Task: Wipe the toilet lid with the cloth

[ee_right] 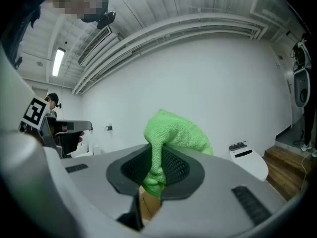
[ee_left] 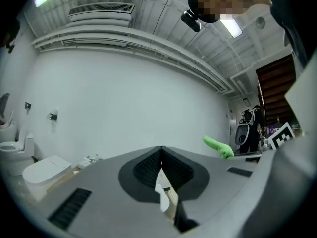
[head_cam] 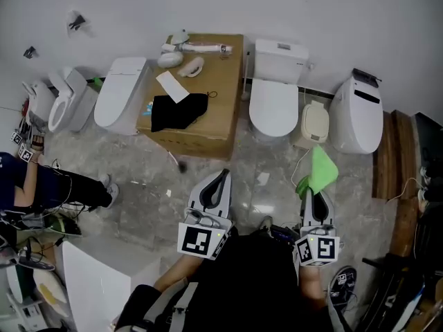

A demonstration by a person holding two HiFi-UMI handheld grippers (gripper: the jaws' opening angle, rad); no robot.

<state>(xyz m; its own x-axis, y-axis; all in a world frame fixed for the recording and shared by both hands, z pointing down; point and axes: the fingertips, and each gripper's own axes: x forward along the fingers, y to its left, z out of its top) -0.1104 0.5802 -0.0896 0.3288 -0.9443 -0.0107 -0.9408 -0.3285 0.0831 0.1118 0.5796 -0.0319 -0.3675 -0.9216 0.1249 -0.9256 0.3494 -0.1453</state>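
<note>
My right gripper (head_cam: 318, 198) is shut on a green cloth (head_cam: 319, 171), which sticks up past the jaw tips; in the right gripper view the green cloth (ee_right: 171, 135) bulges out above the closed jaws. My left gripper (head_cam: 220, 183) is shut with nothing in it, its jaws pointing up at the white wall in the left gripper view. A white toilet with its lid (head_cam: 274, 107) down stands straight ahead by the wall, beyond both grippers. Both grippers are held near the person's body, well short of the toilet.
A cardboard box (head_cam: 208, 126) with a black cloth (head_cam: 178, 111) and white parts stands left of the toilet. Other toilets (head_cam: 122, 93) line the wall left and right (head_cam: 358, 113). A seated person (head_cam: 41, 185) is at the left. Wooden steps (head_cam: 398, 178) are at the right.
</note>
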